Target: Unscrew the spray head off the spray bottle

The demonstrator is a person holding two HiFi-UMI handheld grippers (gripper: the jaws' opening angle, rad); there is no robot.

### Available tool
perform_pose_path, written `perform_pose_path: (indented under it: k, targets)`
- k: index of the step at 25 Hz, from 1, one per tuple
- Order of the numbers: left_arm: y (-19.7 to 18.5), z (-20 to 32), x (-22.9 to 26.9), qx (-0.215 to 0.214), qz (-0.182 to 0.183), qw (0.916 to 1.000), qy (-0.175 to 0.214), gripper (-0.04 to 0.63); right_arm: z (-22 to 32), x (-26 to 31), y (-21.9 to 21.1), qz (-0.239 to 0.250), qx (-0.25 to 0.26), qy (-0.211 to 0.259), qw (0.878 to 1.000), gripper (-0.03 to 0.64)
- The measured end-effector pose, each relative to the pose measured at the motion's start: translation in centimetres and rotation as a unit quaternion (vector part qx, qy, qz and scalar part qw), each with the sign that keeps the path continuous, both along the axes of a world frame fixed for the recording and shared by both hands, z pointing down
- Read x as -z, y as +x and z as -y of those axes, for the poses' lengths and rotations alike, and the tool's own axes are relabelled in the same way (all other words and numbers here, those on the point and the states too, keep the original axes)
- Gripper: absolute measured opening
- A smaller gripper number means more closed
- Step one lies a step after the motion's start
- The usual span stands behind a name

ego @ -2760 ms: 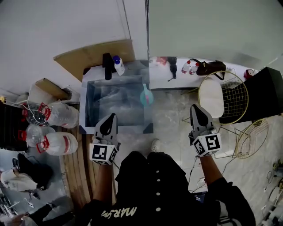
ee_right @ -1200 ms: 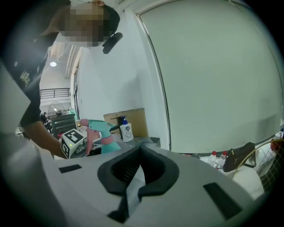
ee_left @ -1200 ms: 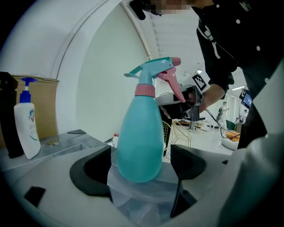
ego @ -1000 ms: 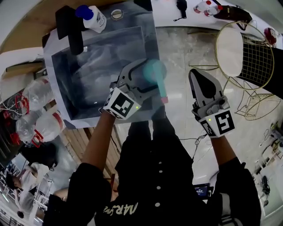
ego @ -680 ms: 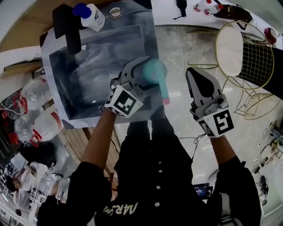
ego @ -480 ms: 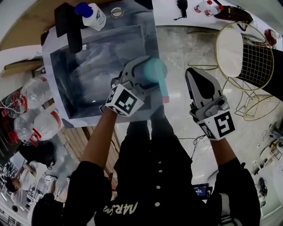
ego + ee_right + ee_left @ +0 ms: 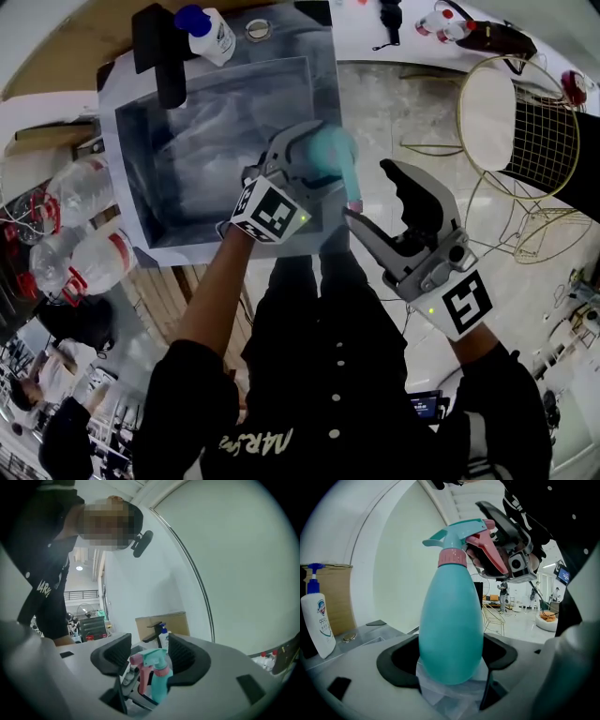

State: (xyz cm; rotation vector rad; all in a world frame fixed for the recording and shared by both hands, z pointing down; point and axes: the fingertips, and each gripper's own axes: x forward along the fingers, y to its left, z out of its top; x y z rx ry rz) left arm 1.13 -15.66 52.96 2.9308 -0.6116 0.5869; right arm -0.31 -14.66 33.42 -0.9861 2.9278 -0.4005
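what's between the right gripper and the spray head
Nothing. The right gripper has just been opening its fingers, and the right gripper view shows the spray head framed between them with only bare air in front.

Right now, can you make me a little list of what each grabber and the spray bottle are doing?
Spray bottle: teal, held above the sink edge
Spray head: on the bottle, with a pink trigger
Left gripper: shut on the bottle's body
Right gripper: jaws have just been opening; spray head in the gap, pads not pressing on it
Nearby: soap bottle beside the sink
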Motion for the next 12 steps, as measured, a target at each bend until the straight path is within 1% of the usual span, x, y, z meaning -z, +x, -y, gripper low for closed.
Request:
perform_pose_path:
  k: [2,3,5,8,11,12]
  targets:
    - [0.0,0.0,0.0,0.000,0.002,1.0000,0.000,0.405,-0.5,-0.4,-1.0,-0.026,0.003,0.007,1.000,0.260]
    - [0.0,0.0,0.0,0.001,0.002,1.0000,0.000,0.405,-0.6,-1.0,-1.4,-0.049,-0.001,0.009,0.999,0.282]
    - [-0.1,0.0,0.0,0.003,0.002,1.0000,0.000,0.405,-0.3,-2.3,-2.0,-0.096,-0.018,0.012,0.995,0.287]
    - [0.0,0.0,0.1,0.008,0.002,1.0000,0.000,0.405,0.5,-4.0,-2.3,-0.134,-0.044,0.004,0.990,0.282]
    - [0.1,0.1,0.1,0.011,0.002,0.9999,0.002,0.405,1.0,-5.7,-2.0,-0.178,-0.062,-0.005,0.982,0.264]
    - [0.1,0.1,0.1,0.012,0.003,0.9999,0.002,0.405,1.2,-6.1,-1.9,-0.184,-0.067,-0.007,0.981,0.251]
